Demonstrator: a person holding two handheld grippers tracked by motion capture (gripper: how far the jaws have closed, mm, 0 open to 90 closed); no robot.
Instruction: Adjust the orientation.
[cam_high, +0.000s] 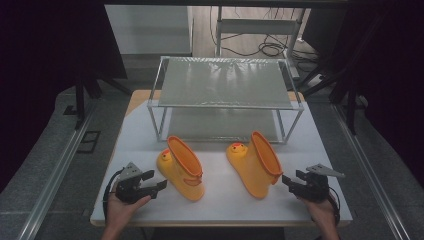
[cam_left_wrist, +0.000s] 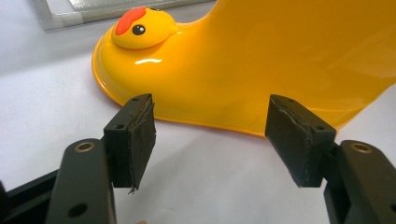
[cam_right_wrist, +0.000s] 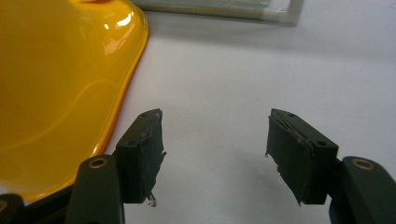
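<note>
While both rest beside boots | left gripper (cam_high: 159, 181) jaws released | right gripper (cam_high: 293, 179) jaws released

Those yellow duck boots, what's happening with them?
A person holds a gripper in each hand beside two yellow duck boots on a white table. The left gripper is open near the left boot; the right gripper is open near the right boot. Neither boot is grabbed yet. A wire shelf stands behind them.

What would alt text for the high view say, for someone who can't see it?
Two yellow duck-faced rain boots, the left boot and the right boot, stand on a white table before a metal shelf rack. A person's hands hold the open left gripper and right gripper beside them.
</note>
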